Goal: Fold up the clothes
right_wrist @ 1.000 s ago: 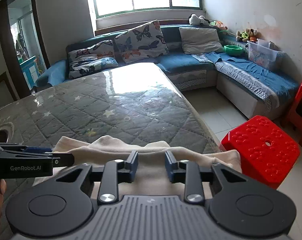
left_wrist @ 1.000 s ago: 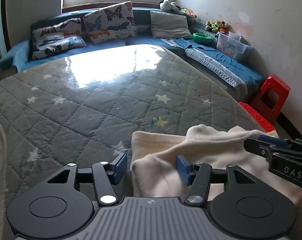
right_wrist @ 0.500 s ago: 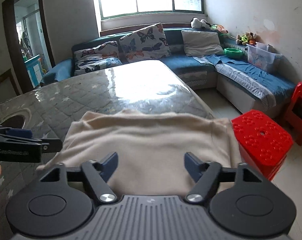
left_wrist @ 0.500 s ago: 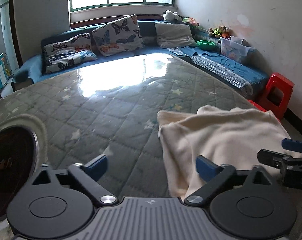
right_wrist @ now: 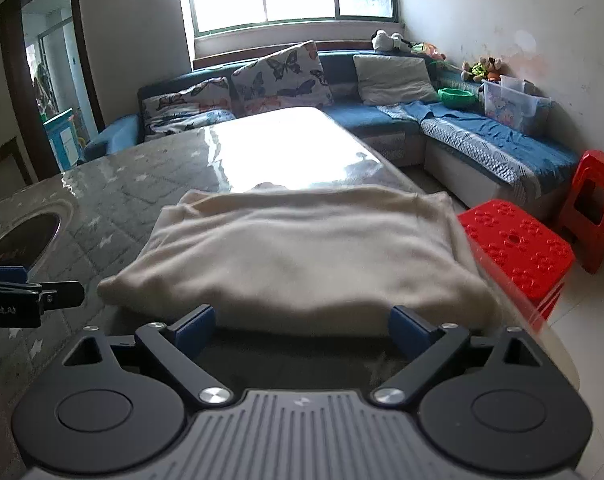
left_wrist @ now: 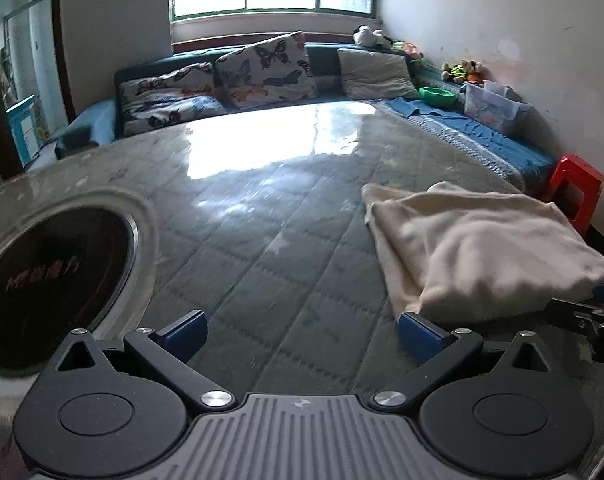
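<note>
A cream garment [right_wrist: 302, 252] lies folded into a thick rectangle near the right edge of the table [right_wrist: 113, 200]. My right gripper [right_wrist: 302, 326] sits just behind its near fold. Its jaws are opening wide, and the blue pads [right_wrist: 195, 326] stand clear of the cloth and hold nothing. In the left wrist view the cream garment [left_wrist: 474, 248] is ahead to the right. My left gripper [left_wrist: 302, 330] is open over the bare quilted table [left_wrist: 261, 220], its right pad [left_wrist: 418, 332] close to the garment's near corner. Each gripper's tip shows at the edge of the other's view.
A round dark inset [left_wrist: 53, 280] sits in the table at the left. Two red stools [right_wrist: 518, 252] [right_wrist: 594, 208] stand on the floor past the table's right edge. A blue corner sofa [left_wrist: 261, 80] with cushions runs behind, under the window.
Both grippers let go of the cream garment, opened wide and drew back toward the near table edge. The garment now lies flat and folded, and the left gripper has shifted leftward off it.
</note>
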`<control>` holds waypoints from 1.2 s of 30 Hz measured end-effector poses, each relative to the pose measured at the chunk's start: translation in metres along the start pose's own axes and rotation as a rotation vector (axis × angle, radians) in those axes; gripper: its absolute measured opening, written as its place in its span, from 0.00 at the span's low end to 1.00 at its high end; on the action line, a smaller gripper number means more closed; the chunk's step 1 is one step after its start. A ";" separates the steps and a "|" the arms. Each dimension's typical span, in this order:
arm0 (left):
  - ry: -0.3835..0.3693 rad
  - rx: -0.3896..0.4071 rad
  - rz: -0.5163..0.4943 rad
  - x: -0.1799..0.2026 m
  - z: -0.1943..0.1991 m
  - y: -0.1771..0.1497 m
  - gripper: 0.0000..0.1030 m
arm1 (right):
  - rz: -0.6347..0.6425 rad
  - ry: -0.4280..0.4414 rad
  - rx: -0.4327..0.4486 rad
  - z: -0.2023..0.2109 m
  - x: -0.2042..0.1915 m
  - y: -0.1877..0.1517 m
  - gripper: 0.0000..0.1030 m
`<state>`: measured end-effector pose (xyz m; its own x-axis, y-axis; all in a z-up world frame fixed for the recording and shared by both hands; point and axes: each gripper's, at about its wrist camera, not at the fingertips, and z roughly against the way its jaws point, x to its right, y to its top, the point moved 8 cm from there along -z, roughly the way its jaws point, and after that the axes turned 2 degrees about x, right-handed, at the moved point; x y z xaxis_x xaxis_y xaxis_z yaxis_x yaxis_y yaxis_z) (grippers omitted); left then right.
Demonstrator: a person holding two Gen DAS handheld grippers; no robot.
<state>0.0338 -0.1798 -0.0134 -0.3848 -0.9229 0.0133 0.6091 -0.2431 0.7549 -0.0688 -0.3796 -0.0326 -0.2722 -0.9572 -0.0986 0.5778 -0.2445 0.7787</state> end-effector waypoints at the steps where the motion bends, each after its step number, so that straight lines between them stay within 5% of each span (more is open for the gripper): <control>1: 0.003 -0.003 0.007 -0.002 0.001 -0.003 1.00 | -0.002 -0.002 -0.002 0.001 0.000 -0.002 0.95; 19: 0.047 0.001 -0.025 -0.004 0.019 -0.028 1.00 | -0.010 -0.008 -0.017 0.008 -0.008 -0.029 1.00; 36: -0.002 -0.009 -0.071 0.018 0.021 -0.034 1.00 | -0.022 -0.022 -0.014 0.012 -0.010 -0.034 1.00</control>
<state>-0.0090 -0.1816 -0.0251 -0.4285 -0.9027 -0.0392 0.5861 -0.3107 0.7483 -0.0950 -0.3603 -0.0505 -0.3015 -0.9480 -0.1016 0.5822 -0.2674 0.7678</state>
